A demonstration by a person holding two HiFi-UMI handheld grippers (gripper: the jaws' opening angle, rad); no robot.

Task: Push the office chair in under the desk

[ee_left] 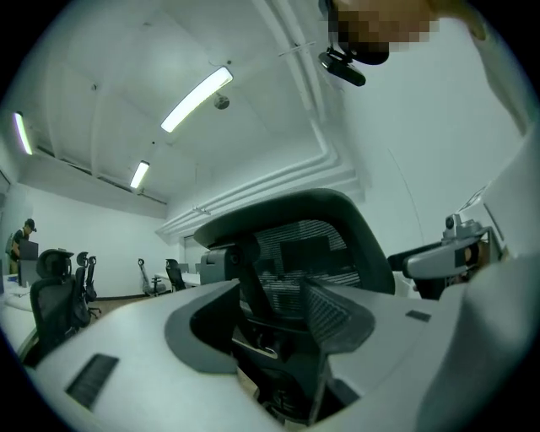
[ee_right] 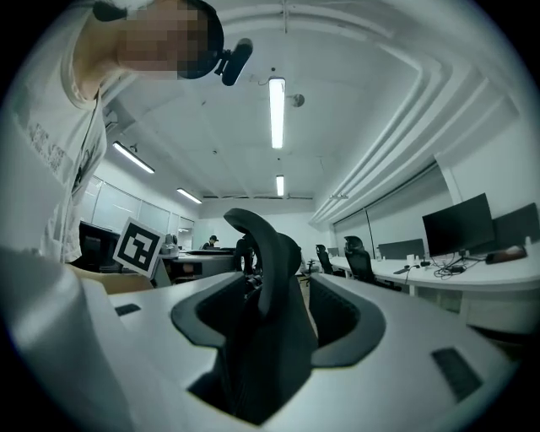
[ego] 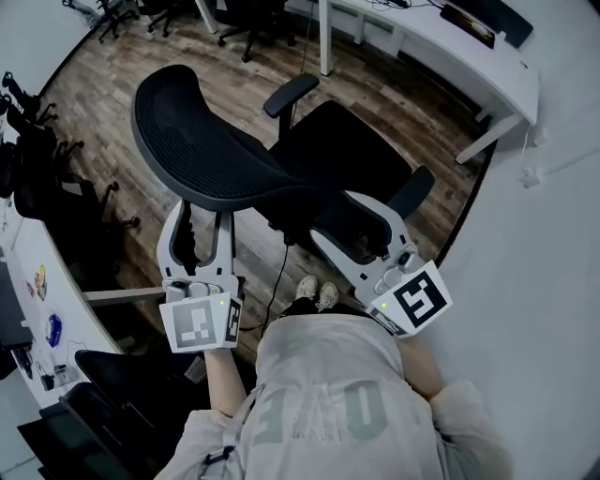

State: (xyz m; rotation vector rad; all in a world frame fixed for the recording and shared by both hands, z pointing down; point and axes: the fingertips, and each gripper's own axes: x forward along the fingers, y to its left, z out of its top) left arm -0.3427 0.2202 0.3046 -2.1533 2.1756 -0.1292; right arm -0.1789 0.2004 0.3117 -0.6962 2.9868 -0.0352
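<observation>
Head view looked straight down past the person's grey shirt. The office chair (ego: 216, 150) stood on the wooden floor (ego: 112, 84) right in front of them. Its black mesh back was turned toward the person and its seat faced the white surface (ego: 441, 61) at the upper right. Chair and surface were well apart with bare floor between, so the chair was not yet under it.

The left tongs (ego: 201, 223) were spread and reached in below the lower edge of the backrest. In the left gripper view a dark strut of the chair's frame stood in the gap between the two jaws. The right tongs (ego: 345, 217) were spread wide too, at the chair's right side near the seat and the armrest (ego: 412, 192). The right gripper view had a curved black part of the chair between the jaws. Honestly couldn't tell whether either pair actually touched the chair.

More black chairs (ego: 248, 23) were parked at the far end of the room, and a dark screen (ego: 487, 23) sat on the surface.
</observation>
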